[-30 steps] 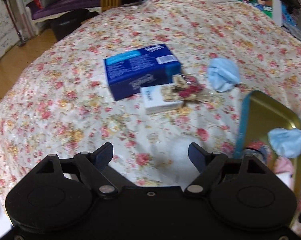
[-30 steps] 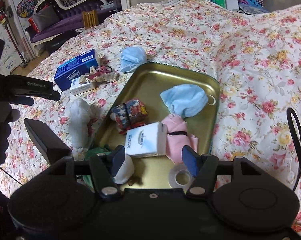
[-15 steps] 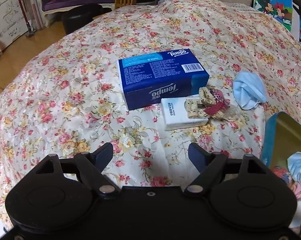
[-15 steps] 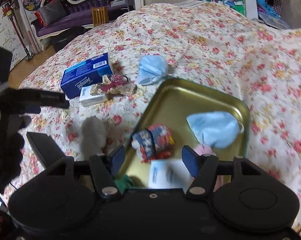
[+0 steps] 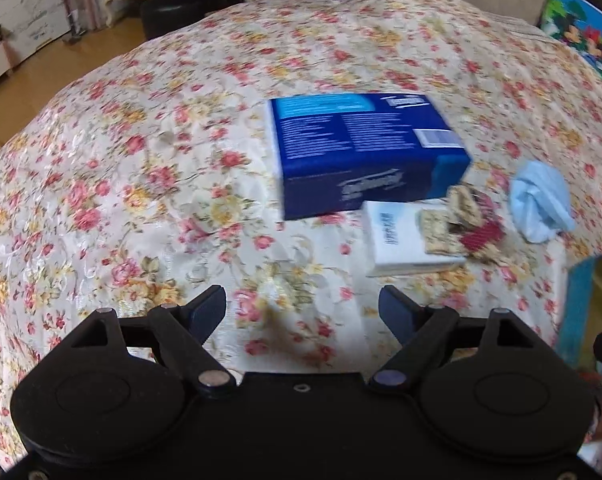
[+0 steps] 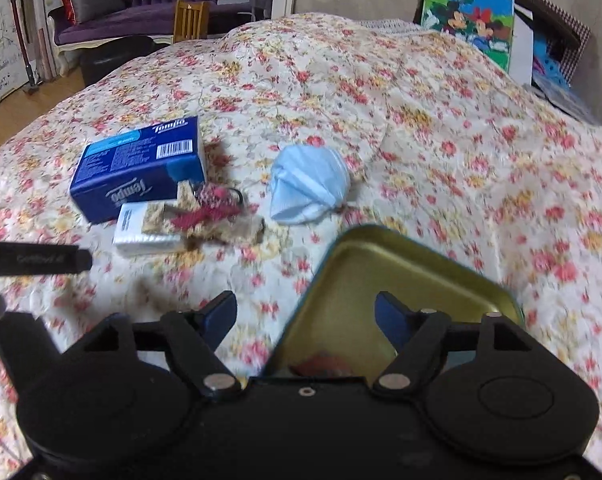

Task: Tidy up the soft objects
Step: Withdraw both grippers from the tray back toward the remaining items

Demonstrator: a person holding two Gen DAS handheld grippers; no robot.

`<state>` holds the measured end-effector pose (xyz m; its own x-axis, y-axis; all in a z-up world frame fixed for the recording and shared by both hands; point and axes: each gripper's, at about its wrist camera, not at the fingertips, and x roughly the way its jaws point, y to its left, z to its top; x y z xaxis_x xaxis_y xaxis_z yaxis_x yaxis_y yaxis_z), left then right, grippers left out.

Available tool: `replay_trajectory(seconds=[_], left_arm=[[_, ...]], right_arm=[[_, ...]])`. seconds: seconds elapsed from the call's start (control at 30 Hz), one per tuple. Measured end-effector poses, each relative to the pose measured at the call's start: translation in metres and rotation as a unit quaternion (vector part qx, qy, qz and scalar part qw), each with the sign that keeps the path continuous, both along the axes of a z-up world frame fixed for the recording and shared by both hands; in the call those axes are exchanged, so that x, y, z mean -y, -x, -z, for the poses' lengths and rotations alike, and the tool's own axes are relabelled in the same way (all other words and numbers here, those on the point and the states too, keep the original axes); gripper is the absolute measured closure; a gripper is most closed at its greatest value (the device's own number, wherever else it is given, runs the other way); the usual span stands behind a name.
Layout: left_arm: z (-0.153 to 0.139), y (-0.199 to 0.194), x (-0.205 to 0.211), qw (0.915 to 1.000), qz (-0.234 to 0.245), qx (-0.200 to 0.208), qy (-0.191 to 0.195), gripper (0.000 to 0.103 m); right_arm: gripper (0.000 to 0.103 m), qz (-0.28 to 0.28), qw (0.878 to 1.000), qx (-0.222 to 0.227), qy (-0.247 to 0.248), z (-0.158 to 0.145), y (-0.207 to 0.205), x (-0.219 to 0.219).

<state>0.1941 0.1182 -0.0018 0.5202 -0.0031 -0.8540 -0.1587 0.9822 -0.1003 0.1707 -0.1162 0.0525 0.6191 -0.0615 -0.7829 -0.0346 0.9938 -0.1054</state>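
While both views take in the flowered bedspread (image 5: 149,168), only the right wrist view shows the far side of the tin tray (image 6: 401,264) with its bare gold floor, plus a sofa and a cartoon picture beyond the bed. From the left wrist view the tray is just a teal sliver at the right edge.

Items on the bedspread, both views:
- blue tissue box (image 5: 361,148), lying flat, mid-bed;
- white tissue pack (image 5: 397,240), touching the box's near side;
- patchwork cloth piece (image 5: 461,224), draped over that pack;
- blue face mask (image 6: 307,186), crumpled, just beyond the tray's far corner, apart from the pack.

Left gripper (image 5: 303,308): tilted downward over bare bedspread, jaws spreading, nothing between them.
Right gripper (image 6: 305,316): tilted downward over the tray's left rim, jaws spreading, nothing gripped.
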Motion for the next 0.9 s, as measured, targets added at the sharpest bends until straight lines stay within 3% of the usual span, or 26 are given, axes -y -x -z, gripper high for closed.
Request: replay_trajectory(seconds=[0.17,0.23,0.37,0.53,0.83,0.9], left_arm=[[0.004,-0.005,-0.011,0.9999,-0.011,-0.008,0.006,0.023],[0.004,-0.005,-0.011,0.9999,-0.008,-0.006,0.002,0.023],[0.006,-0.008,-0.008,1.0000,0.001,-0.008,-0.001,0.023],[0.008,-0.009,-0.006,0.9999,0.007,-0.012,-0.001,0.023],[0.010,-0.010,-0.003,0.9997,0.019,-0.014,-0.003,0.023],[0.011,-0.010,-0.003,0.9997,0.019,-0.015,-0.004,0.023]], right_arm=[[0.017,-0.014,1.000,0.004,-0.016,0.006,-0.022,-0.014],[0.009,-0.019,1.000,0.006,-0.024,0.007,-0.031,-0.019],[0.009,-0.026,0.998,0.012,-0.049,0.010,-0.049,-0.027],[0.002,-0.019,0.998,0.034,-0.042,0.015,-0.069,-0.036],[0.003,-0.024,0.999,0.011,-0.042,0.035,-0.106,-0.042],[0.008,-0.026,0.999,-0.007,-0.041,0.043,-0.114,-0.043]])
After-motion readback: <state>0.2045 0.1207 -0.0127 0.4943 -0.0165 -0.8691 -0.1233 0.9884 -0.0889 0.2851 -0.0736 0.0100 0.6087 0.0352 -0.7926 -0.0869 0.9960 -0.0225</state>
